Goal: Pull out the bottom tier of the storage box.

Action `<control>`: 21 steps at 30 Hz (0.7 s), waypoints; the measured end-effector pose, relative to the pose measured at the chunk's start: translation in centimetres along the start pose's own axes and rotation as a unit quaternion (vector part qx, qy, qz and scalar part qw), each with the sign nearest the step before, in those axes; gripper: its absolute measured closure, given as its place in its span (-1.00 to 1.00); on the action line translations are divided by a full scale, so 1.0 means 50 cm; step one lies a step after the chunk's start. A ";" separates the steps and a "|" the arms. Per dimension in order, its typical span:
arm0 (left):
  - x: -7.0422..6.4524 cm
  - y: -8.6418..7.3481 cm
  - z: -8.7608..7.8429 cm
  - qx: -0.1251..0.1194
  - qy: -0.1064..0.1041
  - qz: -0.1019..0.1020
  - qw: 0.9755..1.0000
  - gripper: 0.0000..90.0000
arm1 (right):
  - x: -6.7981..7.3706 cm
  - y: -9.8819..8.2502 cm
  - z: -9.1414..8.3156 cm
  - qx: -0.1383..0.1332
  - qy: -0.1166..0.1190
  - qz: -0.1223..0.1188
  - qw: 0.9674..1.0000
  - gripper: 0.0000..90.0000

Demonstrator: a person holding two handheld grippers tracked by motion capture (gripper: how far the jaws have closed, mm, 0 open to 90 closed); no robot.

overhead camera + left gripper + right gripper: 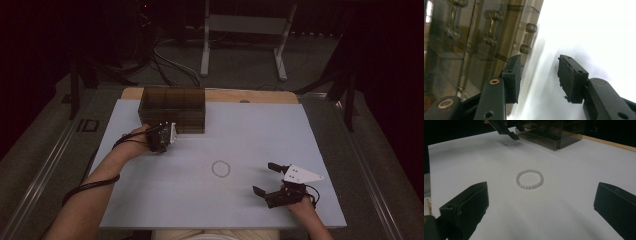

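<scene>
Hovering my left gripper [167,136] with jaws apart and empty by the drawer box [173,109], and my right gripper [266,179] wide open; the bracelet [220,168] lies mid-table, not yet picked up.

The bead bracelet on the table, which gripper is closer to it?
Right. The right gripper sits open just right of and below the bead bracelet, jaws facing it. The left gripper is farther off, up by the drawer box.

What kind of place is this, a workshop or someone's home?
Probably a lab or recording room: a white work table under a fixed camera, cables on the floor, a metal stand behind, and a hand-held left tool near a tinted drawer box.
</scene>
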State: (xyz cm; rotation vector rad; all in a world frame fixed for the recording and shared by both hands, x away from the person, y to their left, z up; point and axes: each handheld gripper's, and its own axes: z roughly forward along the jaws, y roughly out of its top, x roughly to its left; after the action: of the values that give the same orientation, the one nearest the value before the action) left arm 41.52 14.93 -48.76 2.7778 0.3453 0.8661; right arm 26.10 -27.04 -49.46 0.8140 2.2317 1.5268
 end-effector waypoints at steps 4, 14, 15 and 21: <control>0.012 -0.011 -0.005 0.000 -0.023 -0.007 1.000 0.12 | 0.001 0.000 0.002 0.002 0.001 0.000 1.000 -1.00; 0.051 -0.030 -0.017 -0.001 -0.083 -0.016 0.996 -0.25 | -0.001 -0.002 0.002 0.005 -0.001 -0.001 1.000 -1.00; 0.054 -0.031 -0.017 0.002 -0.083 -0.016 0.996 -0.33 | -0.001 -0.002 0.002 0.005 -0.001 -0.001 1.000 -1.00; 0.072 -0.036 -0.022 0.006 -0.134 -0.021 0.991 -0.68 | -0.001 -0.002 0.001 0.005 -0.002 0.001 1.000 -1.00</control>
State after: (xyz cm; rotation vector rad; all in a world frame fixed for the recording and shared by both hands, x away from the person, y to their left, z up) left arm 43.49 17.80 -46.43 2.8385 0.3604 0.4746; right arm 26.14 -27.07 -49.58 0.8225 2.2380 1.5141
